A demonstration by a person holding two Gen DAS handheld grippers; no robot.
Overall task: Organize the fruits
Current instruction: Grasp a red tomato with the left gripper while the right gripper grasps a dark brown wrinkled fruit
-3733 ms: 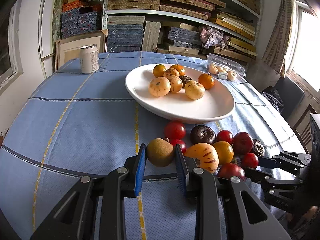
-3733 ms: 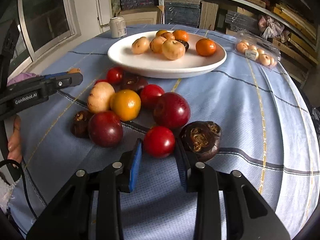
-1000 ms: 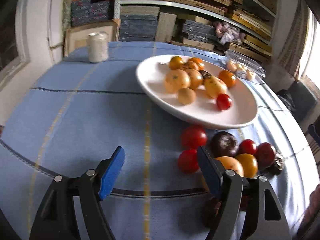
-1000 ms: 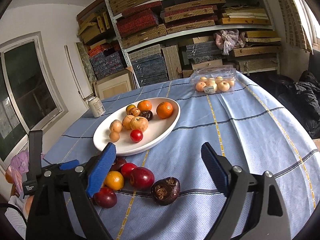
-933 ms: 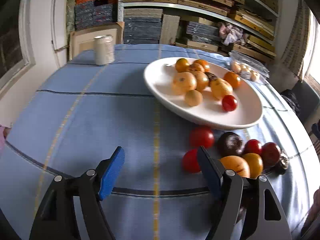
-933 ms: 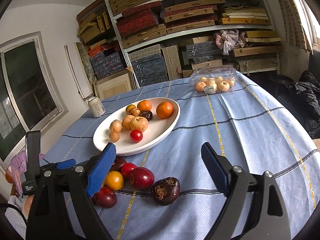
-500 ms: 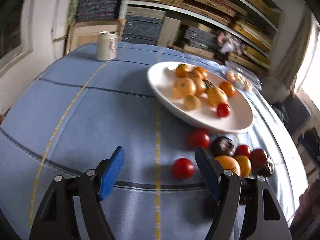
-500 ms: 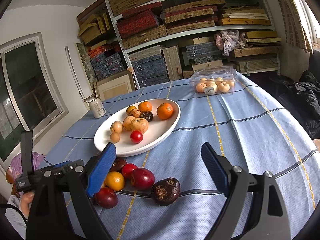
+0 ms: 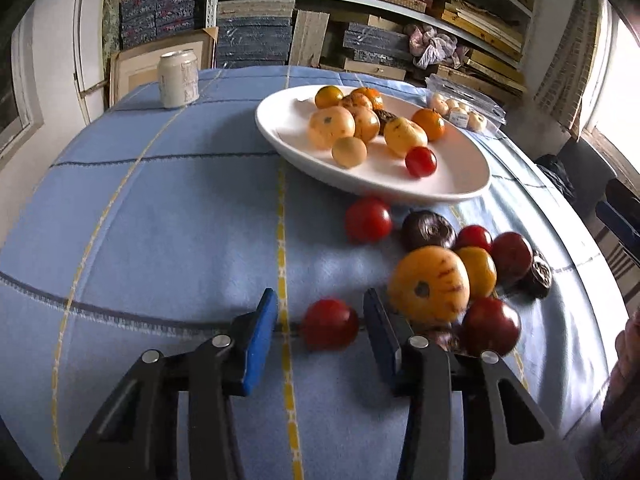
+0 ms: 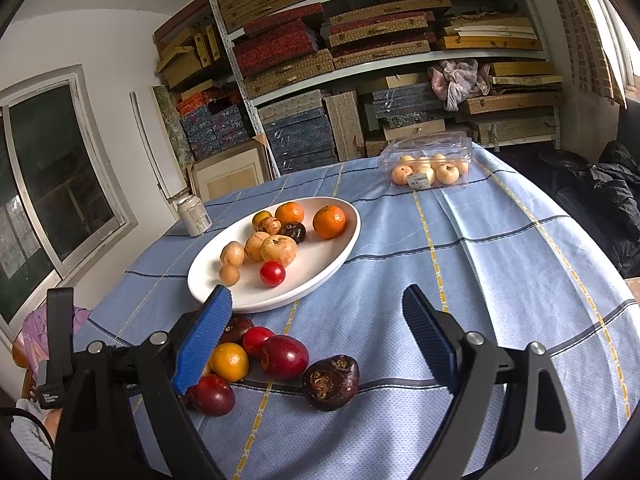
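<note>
While the left gripper (image 9: 320, 332) sits low on the tablecloth (image 9: 160, 240), jaws apart and holding nothing, a small red fruit (image 9: 330, 323) lies between its pads, untouched. Step in hand, likely: pick it for the white plate (image 9: 460, 184). Next: close gently, lift. Right gripper (image 10: 316, 332) hovers wide open, empty.

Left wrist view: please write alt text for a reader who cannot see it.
The open left claw brackets a small red tomato on a blue tablecloth. More loose fruit lies to its right, below a white plate holding fruit.
</note>
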